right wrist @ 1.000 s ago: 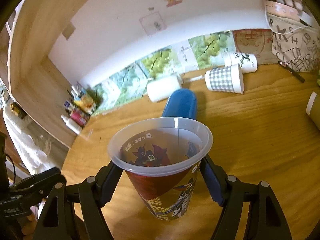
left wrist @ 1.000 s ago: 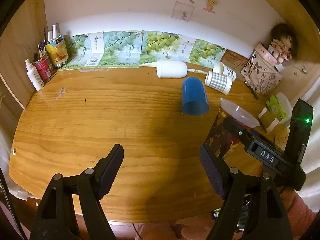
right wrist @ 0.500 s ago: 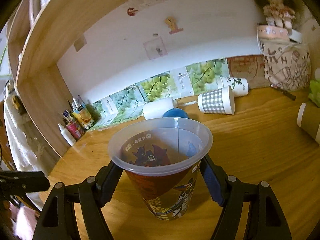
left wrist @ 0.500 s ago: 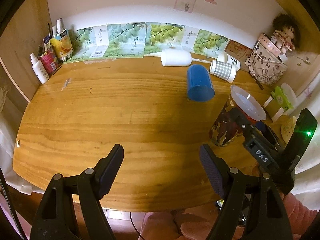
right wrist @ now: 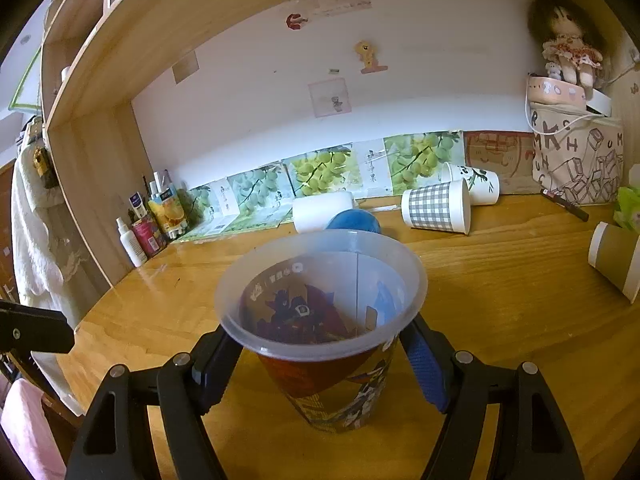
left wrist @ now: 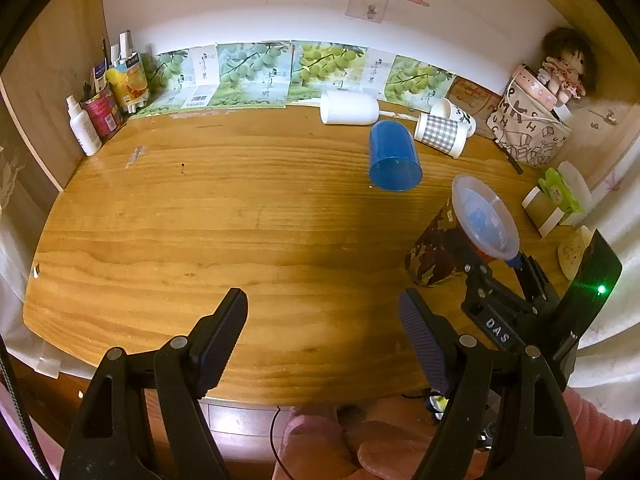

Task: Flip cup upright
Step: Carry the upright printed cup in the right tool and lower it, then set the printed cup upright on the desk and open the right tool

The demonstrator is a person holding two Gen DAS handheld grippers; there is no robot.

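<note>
A printed plastic cup (right wrist: 332,344) with a clear flared rim stands upright on the wooden table (right wrist: 500,300), mouth up. My right gripper (right wrist: 320,364) has a finger on each side of it, shut on its body just below the rim. The cup also shows in the left wrist view (left wrist: 460,236), at the right with the right gripper (left wrist: 496,280) behind it. My left gripper (left wrist: 322,336) is open and empty, hovering over the table's near edge.
A blue cup (left wrist: 394,158), a white cup (left wrist: 348,108), a checked cup (left wrist: 440,136) and a printed white cup (left wrist: 454,114) lie on their sides at the back. Bottles (left wrist: 100,112) stand at the back left. A bag (left wrist: 528,128) and a brown cup (right wrist: 616,256) sit at the right.
The right gripper has tilted level and lowered the printed cup until its base rests on the table. The left gripper has drawn back toward the near edge.
</note>
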